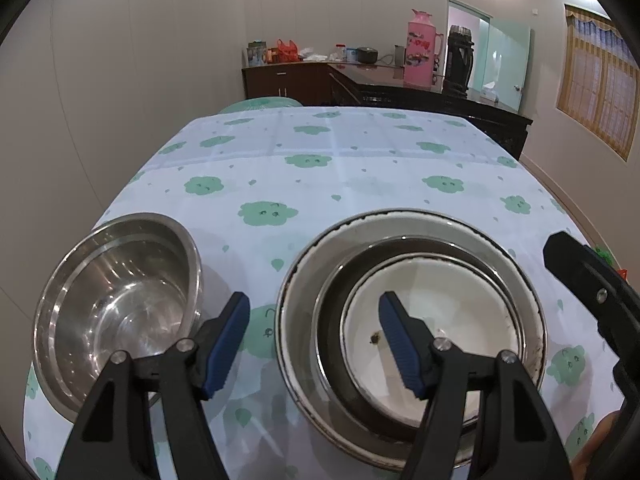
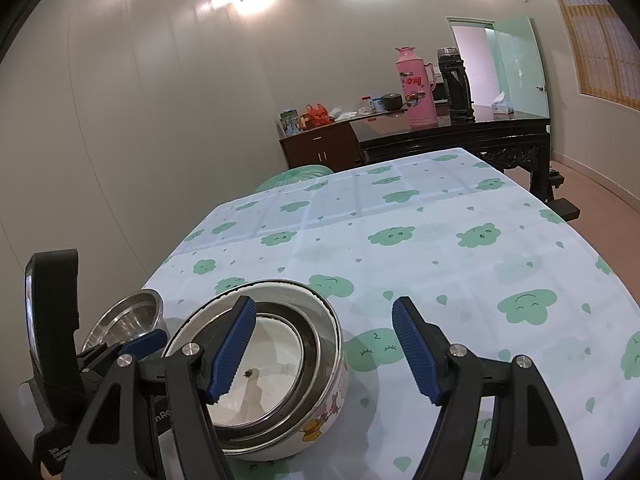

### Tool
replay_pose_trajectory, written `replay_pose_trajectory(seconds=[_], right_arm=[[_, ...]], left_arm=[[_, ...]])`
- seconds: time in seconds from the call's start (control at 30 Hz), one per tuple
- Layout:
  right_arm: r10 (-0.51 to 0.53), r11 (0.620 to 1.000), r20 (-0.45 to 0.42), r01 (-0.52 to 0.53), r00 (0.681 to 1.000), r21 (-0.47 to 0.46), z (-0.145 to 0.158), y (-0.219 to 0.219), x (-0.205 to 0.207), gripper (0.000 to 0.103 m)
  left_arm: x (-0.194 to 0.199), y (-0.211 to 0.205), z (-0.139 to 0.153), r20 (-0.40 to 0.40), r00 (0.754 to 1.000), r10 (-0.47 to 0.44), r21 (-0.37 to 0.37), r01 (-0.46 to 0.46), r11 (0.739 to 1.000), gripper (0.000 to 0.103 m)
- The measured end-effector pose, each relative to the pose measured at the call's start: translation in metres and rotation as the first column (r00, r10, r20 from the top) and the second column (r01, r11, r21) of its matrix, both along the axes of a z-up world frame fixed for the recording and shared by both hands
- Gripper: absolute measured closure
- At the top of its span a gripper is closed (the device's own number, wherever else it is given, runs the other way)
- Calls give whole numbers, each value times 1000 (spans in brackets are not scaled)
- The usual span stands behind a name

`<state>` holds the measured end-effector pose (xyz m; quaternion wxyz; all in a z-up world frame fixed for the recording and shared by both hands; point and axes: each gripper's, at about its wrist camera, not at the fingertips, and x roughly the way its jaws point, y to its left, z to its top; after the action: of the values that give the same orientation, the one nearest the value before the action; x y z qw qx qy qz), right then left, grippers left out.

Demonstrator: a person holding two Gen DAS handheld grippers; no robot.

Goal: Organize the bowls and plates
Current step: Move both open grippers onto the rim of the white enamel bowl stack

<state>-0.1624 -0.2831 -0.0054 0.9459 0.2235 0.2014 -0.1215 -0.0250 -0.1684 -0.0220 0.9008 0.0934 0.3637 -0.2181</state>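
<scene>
Both grippers hung agape and empty: left gripper [image 1: 314,344] over the nested bowls [image 1: 412,336], right gripper [image 2: 324,350] beside them.

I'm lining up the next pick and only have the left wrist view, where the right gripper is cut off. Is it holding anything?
Observer: No. The right gripper is open, with nothing between its fingers.
Operator: What is under it?
Observer: Mostly bare tablecloth, just right of the nested bowls.
Operator: I only see the large bowl from above. Anything on its outside?
Observer: The large white bowl has cartoon prints on its outer wall.
</scene>
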Motion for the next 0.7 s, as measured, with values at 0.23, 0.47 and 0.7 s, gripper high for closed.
replay_pose_trajectory(seconds=[0.23, 0.47, 0.7], right_arm=[[11, 1000, -2, -11, 1000, -4, 2, 0, -2, 30], [21, 1000, -20, -20, 1000, 16, 1, -5, -3, 30], [27, 1000, -17, -26, 1000, 17, 2, -7, -4, 30]], left_arm=[[0, 0, -1, -14, 1000, -8, -2, 8, 1000, 35], [2, 1, -1, -31, 1000, -7, -7, 7, 1000, 34], [2, 1, -1, -36, 999, -10, -6, 10, 1000, 31]])
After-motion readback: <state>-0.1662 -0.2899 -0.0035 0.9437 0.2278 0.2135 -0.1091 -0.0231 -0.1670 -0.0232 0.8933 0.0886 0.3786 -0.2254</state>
